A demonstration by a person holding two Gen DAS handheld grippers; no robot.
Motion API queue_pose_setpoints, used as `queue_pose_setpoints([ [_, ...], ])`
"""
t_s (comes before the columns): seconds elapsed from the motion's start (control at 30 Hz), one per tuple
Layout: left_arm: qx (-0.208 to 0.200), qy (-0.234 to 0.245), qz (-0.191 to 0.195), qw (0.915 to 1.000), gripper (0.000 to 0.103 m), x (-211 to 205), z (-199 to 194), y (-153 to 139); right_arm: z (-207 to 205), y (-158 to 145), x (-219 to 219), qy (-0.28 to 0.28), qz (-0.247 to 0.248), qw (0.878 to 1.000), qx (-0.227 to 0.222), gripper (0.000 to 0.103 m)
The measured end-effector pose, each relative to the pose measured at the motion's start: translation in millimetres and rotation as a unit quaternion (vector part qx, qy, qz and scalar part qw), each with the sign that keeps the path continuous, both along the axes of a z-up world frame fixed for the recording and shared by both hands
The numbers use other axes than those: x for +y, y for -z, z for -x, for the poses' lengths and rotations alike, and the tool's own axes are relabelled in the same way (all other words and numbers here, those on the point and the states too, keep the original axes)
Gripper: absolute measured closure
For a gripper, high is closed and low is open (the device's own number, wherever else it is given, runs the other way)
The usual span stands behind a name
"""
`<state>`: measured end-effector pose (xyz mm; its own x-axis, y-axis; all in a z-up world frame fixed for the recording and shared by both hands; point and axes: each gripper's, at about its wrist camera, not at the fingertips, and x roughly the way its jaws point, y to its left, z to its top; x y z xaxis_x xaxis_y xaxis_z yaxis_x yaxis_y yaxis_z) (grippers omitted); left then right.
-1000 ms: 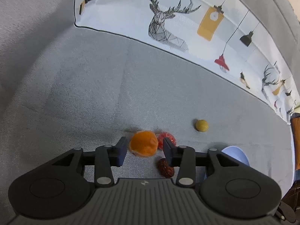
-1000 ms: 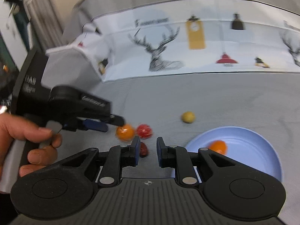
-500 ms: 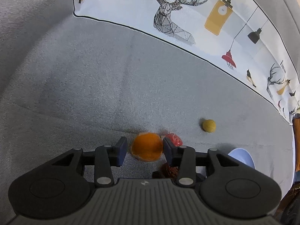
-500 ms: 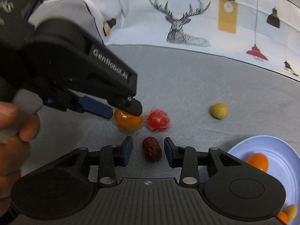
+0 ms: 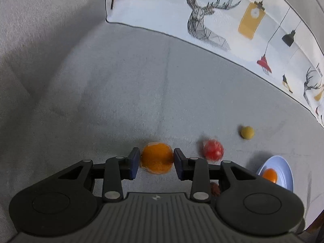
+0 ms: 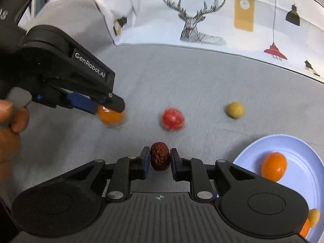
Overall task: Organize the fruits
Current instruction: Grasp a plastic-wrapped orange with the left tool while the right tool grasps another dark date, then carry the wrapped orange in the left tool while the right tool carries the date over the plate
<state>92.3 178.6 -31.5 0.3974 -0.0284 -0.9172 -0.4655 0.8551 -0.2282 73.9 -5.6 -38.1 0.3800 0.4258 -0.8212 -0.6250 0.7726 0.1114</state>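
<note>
In the left wrist view the left gripper (image 5: 157, 160) sits at lower centre, its blue-padded jaws having just been closing, and both pads now press the sides of a round orange fruit (image 5: 156, 158) with a glossy, wrapper-like skin. To its right lies a red fruit (image 5: 213, 149), blurred and shiny. Farther right and higher in the frame is a small, matte yellow-green ball of fruit (image 5: 247, 132). A pale blue plate (image 5: 285, 168), smooth and round, peeks in at the lower right edge with an orange fruit on it.

In the right wrist view the right gripper (image 6: 160, 160) holds the lower centre. Its jaws are pinched on a dark red, wrinkled, oval date (image 6: 160, 156), which stands upright between the pads. The same red fruit (image 6: 172, 119) lies just above it in the frame, apart from it. The yellow-green fruit (image 6: 235, 110) is to the right. The left gripper's black plastic body enters from the upper left, and a hand (image 6: 10, 119) at the left edge grips it. The blue plate (image 6: 299, 147) fills the lower right, carrying a smooth orange fruit (image 6: 273, 166).

Everything rests on a grey woven fabric surface (image 6: 202, 85) with soft creases. Behind it, along the top of both views, runs a white cloth (image 6: 222, 12) printed with a geometric deer head and hanging lamps.
</note>
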Motion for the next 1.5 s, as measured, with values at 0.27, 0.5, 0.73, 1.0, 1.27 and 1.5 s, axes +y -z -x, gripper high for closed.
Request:
queue_pose_setpoints([
  [0.27, 0.002, 0.005, -0.005, 1.0000, 0.062, 1, -6, 4, 1, 3, 1, -0.003, 0.005, 1.000, -0.005, 0.081],
  [0.5, -0.035, -0.008, -0.006, 0.9993, 0.063, 2, 11, -14, 4, -43, -18, 0.005, -0.027, 0.998, -0.055, 0.081],
  [0.73, -0.109, 0.025, -0.051, 0.9924, 0.063, -22, 38, -53, 13, -107, -77, 0.045, -0.092, 0.990, -0.096, 0.081],
  [1.0, -0.186, 0.042, -0.047, 0.9806, 0.063, -60, 72, -83, 29, -103, -154, 0.130, -0.126, 0.979, -0.089, 0.081],
  [1.27, -0.197, 0.129, -0.079, 0.9686, 0.063, -113, 69, -79, 15, -92, -177, 0.158, -0.120, 0.976, -0.087, 0.081],
  [1.5, -0.195, 0.144, -0.090, 0.9659, 0.063, -123, 59, -69, 7, -86, -184, 0.174, -0.107, 0.975, -0.091, 0.081],
])
